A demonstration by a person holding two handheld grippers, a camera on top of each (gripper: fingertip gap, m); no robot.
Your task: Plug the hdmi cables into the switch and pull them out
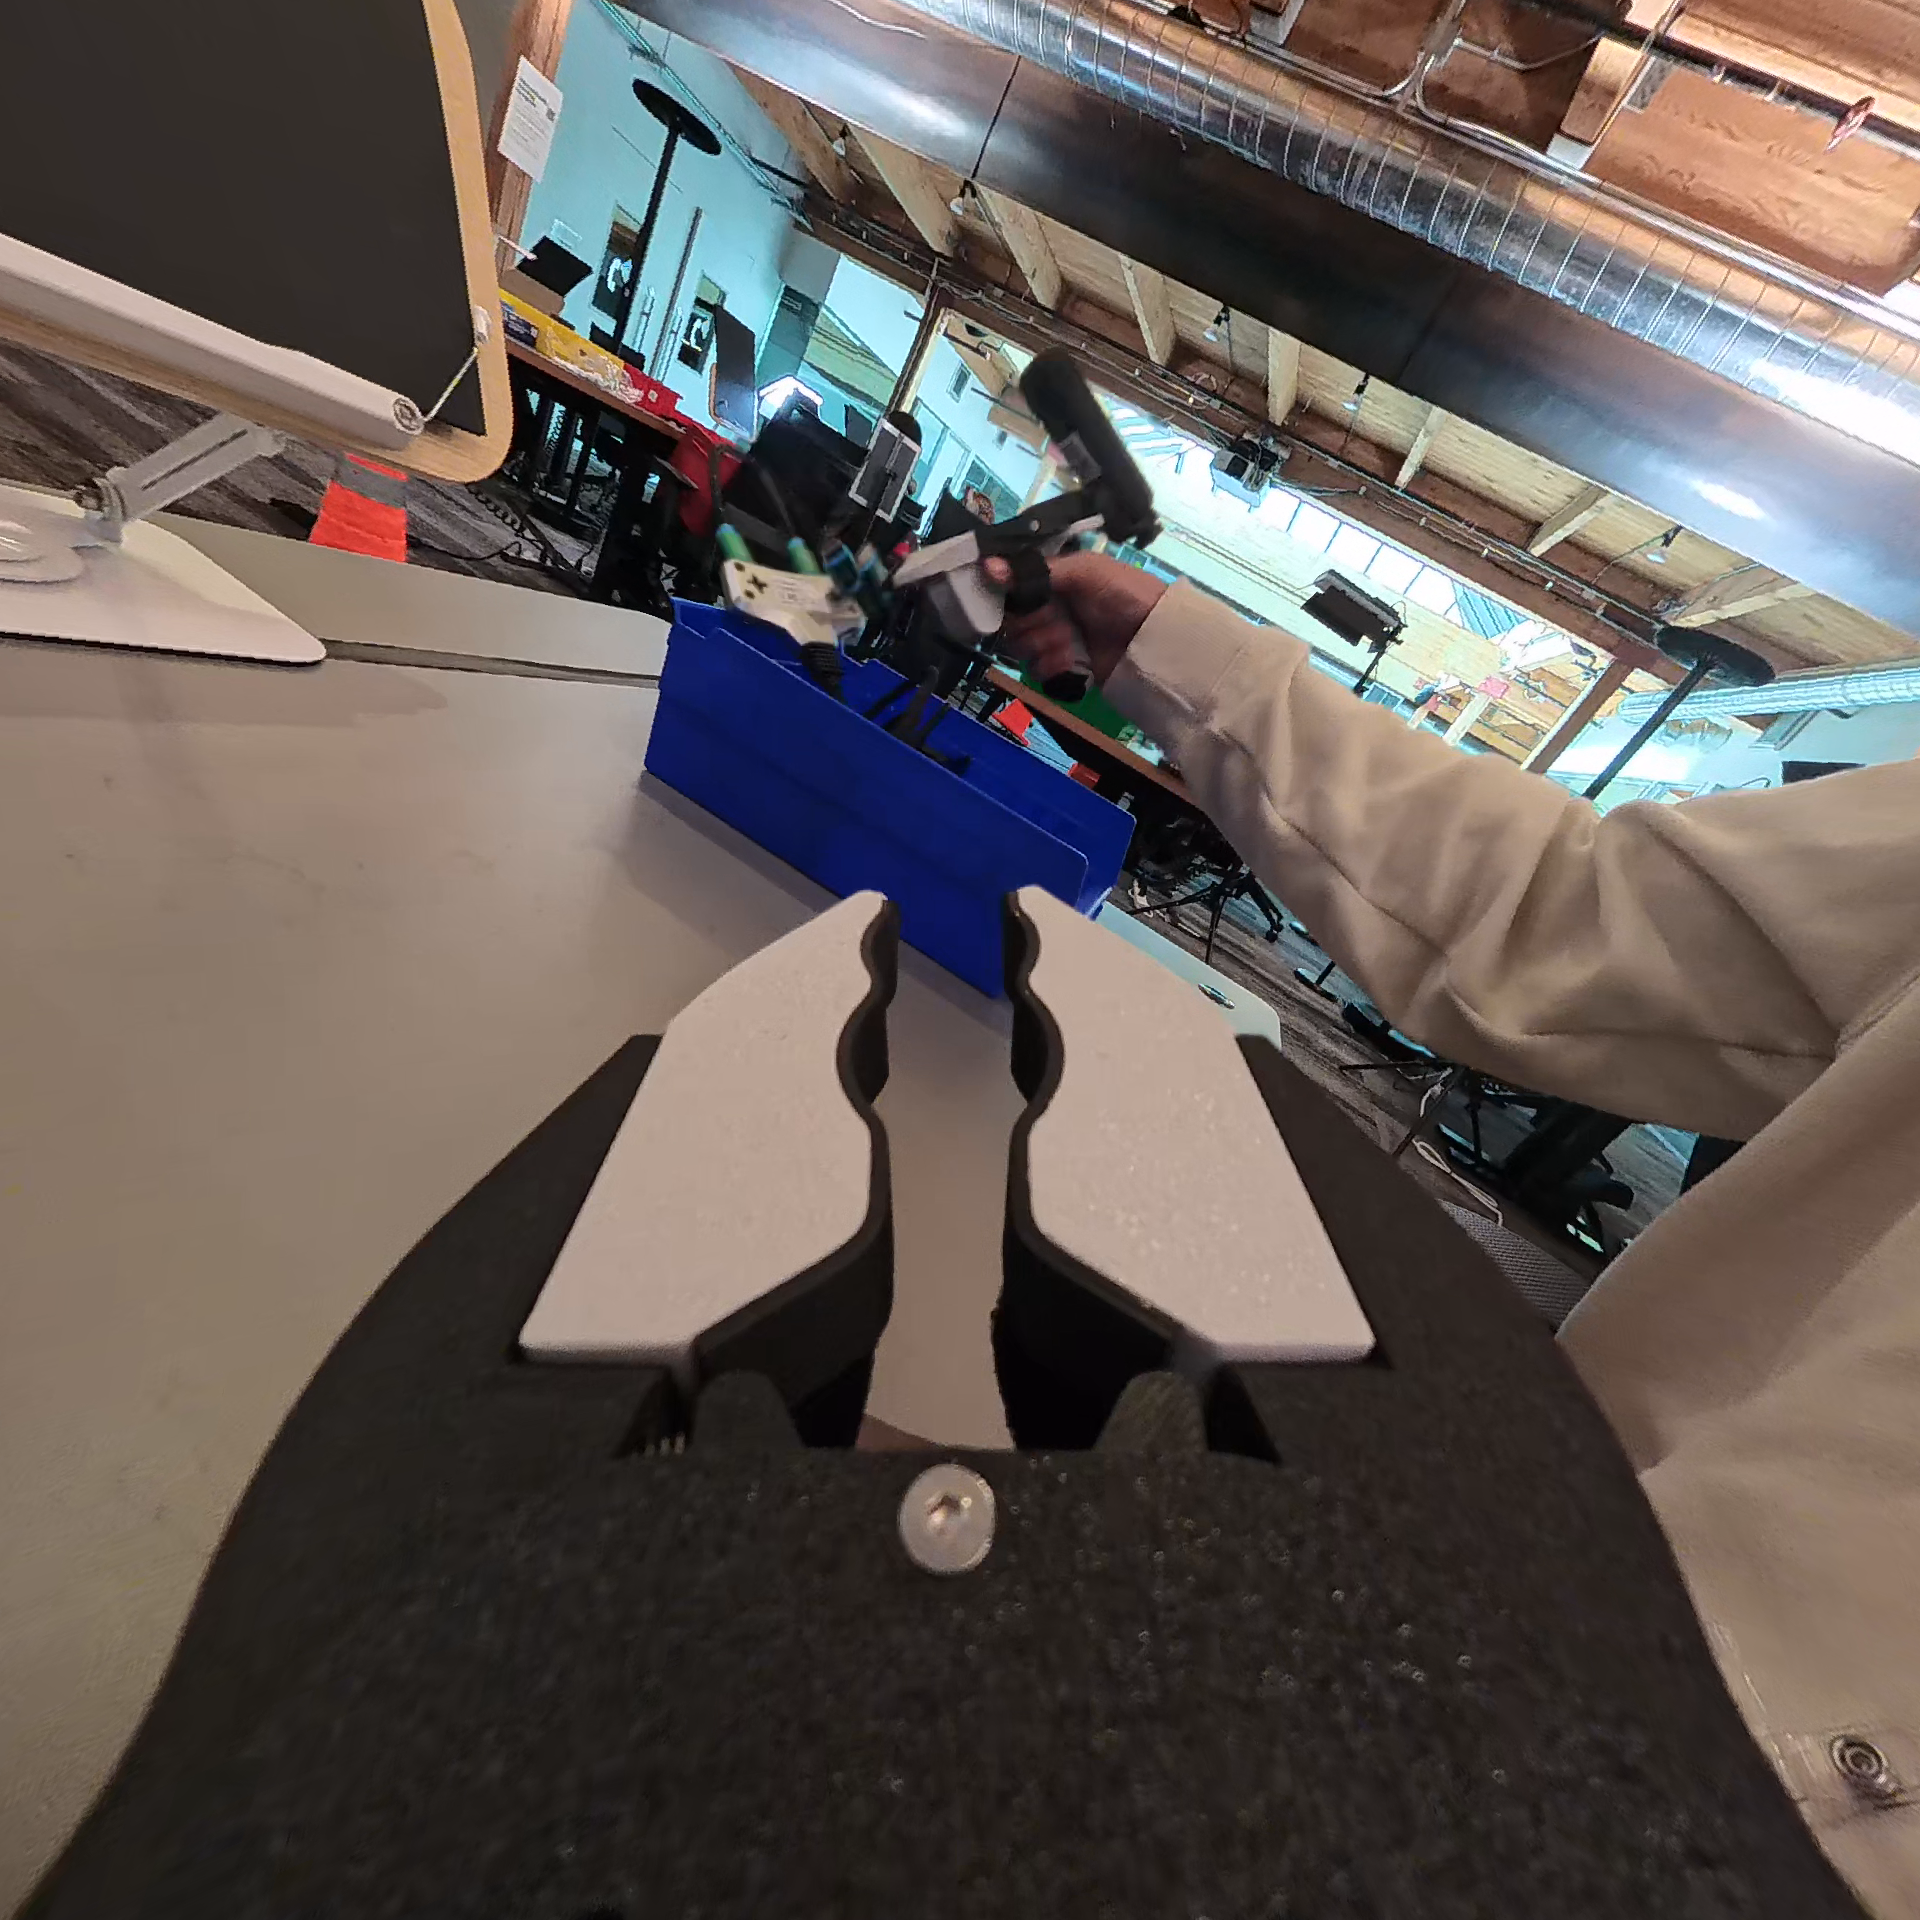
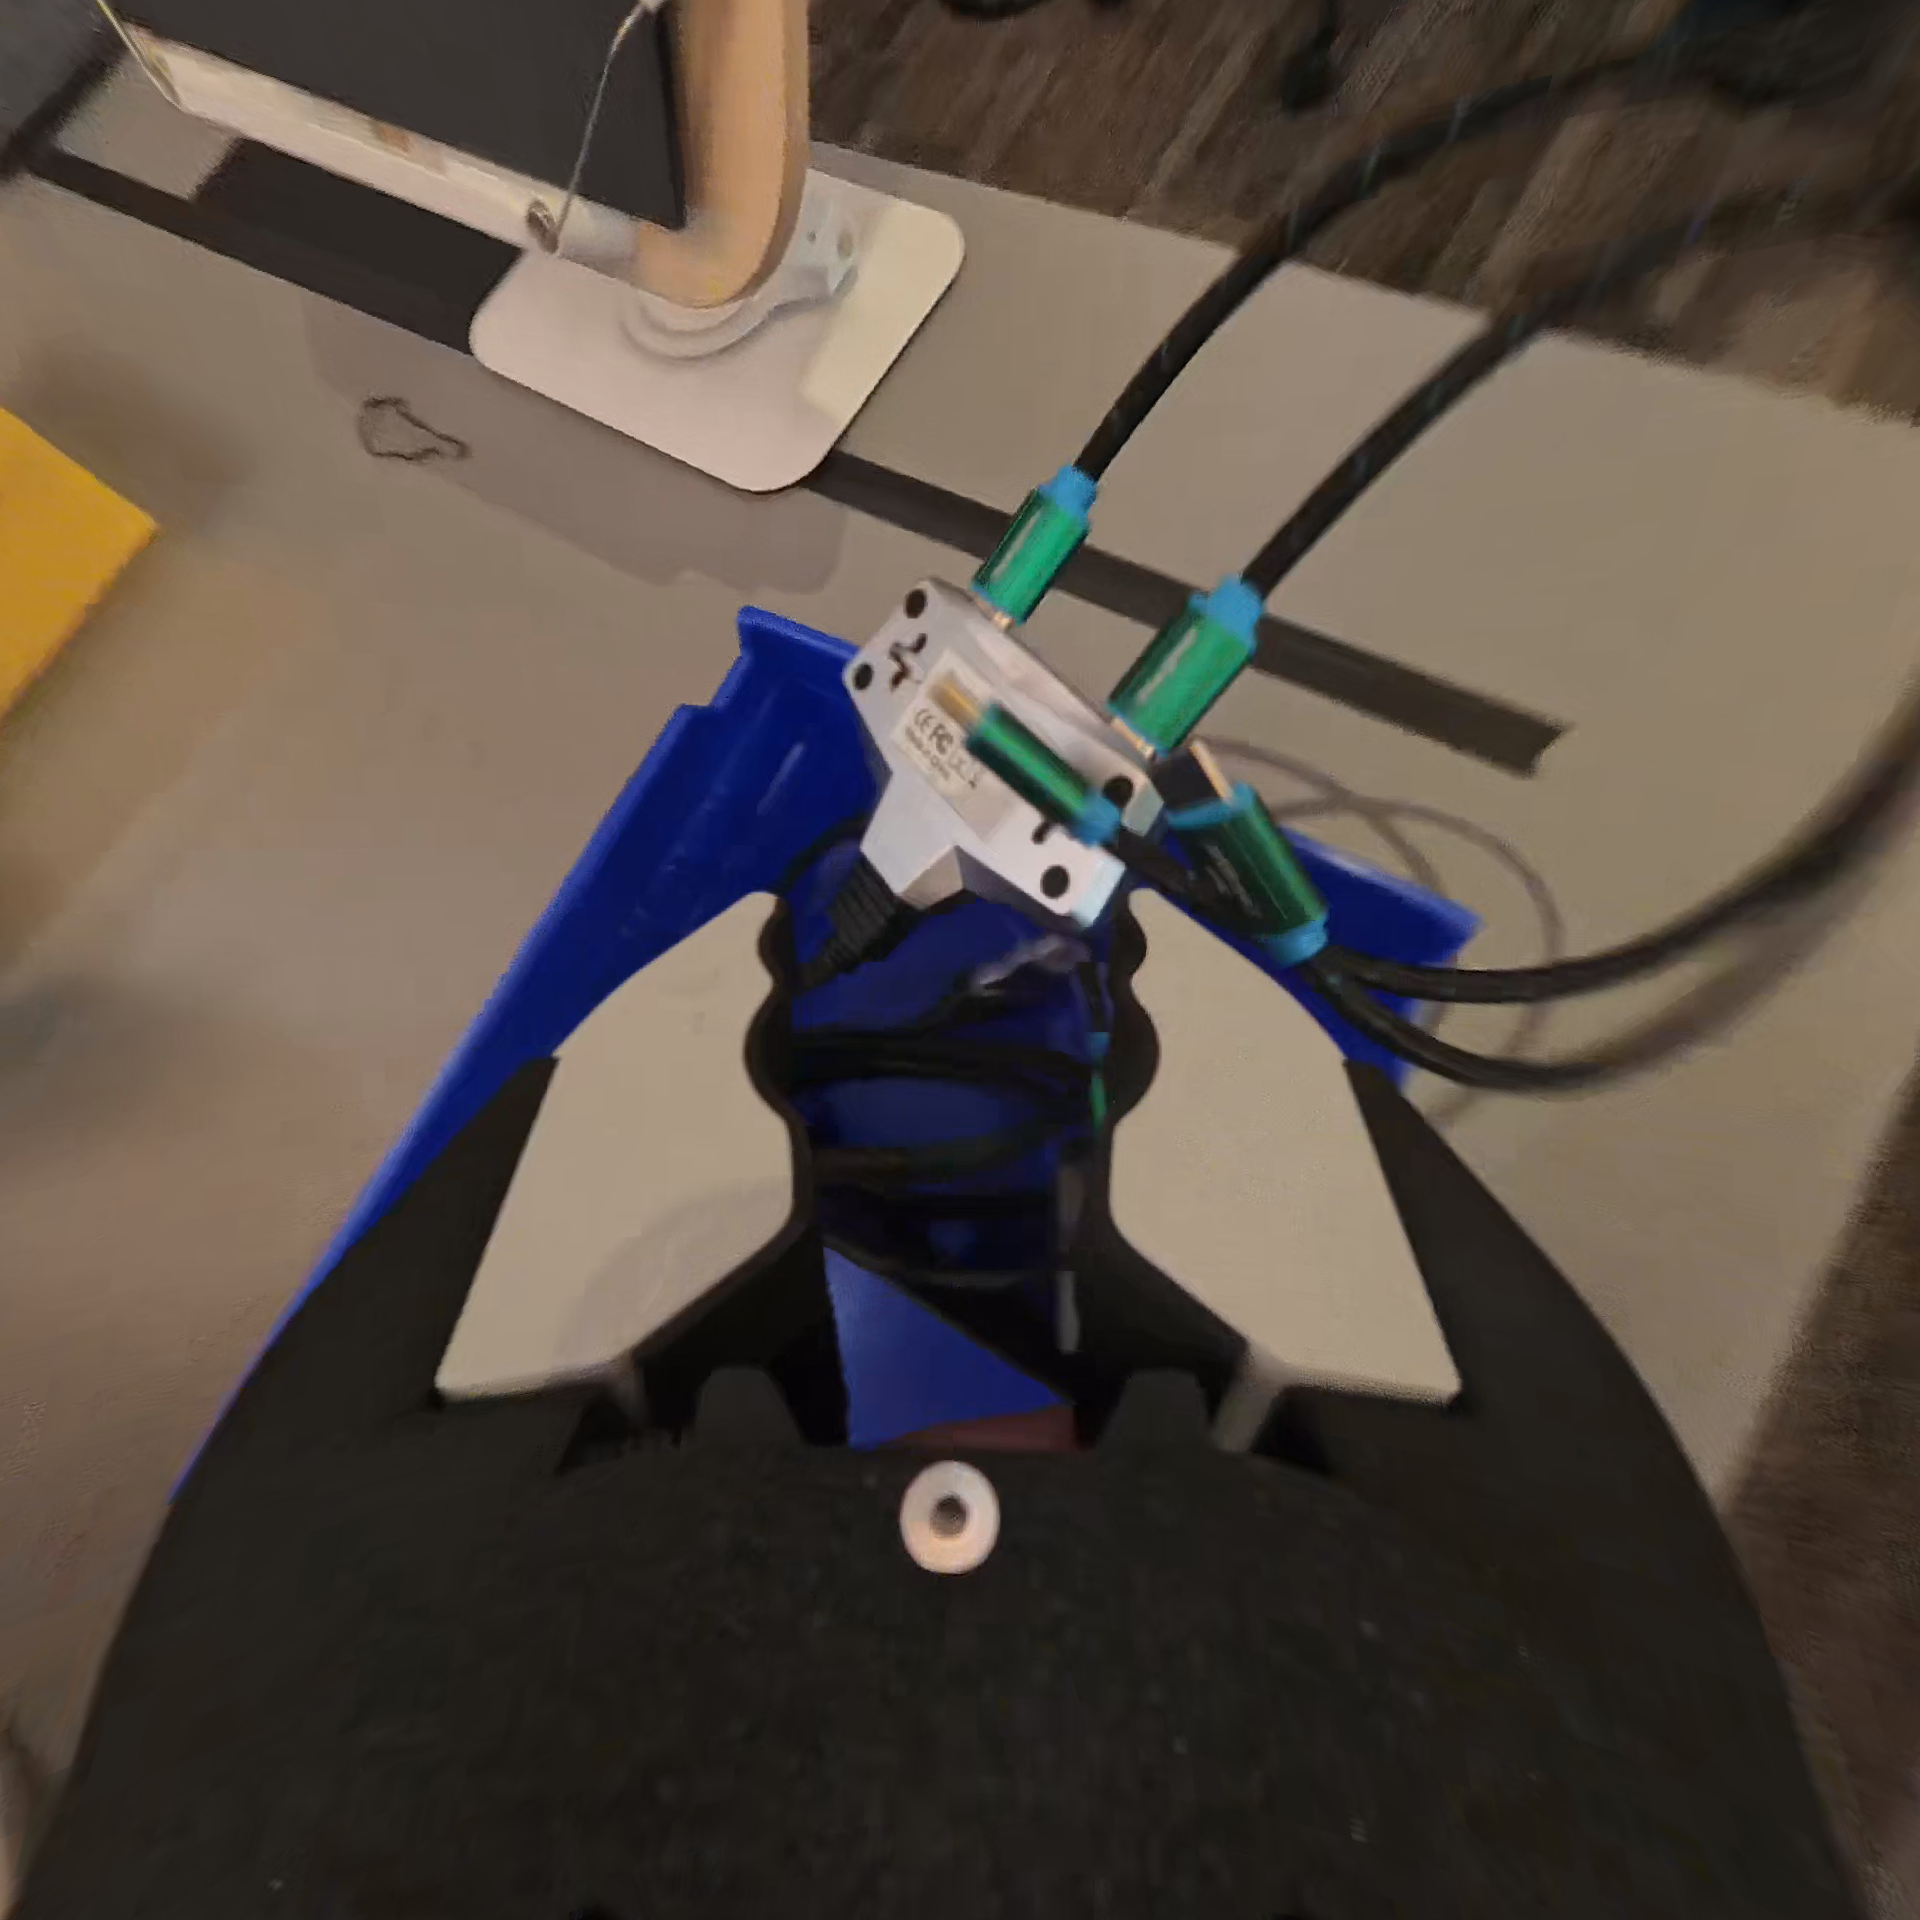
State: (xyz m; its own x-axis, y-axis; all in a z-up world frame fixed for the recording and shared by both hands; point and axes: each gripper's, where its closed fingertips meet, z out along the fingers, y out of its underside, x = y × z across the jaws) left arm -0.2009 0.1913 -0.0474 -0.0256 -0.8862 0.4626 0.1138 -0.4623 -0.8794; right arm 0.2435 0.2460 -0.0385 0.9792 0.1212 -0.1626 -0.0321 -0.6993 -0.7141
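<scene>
Right gripper [image 2: 951, 914]: clenched on the silver metal HDMI switch [image 2: 977, 769], above the blue plastic bin [image 2: 665, 862].
Left gripper [image 1: 945, 914]: released, empty, near the bin.

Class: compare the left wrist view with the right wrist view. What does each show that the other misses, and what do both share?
Only the left wrist view shows the left gripper, open and empty over the table, and the person's sleeve. Only the right wrist view shows two green plugs seated in the switch, with two more loose beside it. Both show the blue bin, the switch and the right gripper.

One switch [image 2: 987, 758], four green HDMI plugs [image 2: 1179, 670] apparently, one blue bin [image 1: 883, 800], two grippers [image 1: 945, 925].
</scene>
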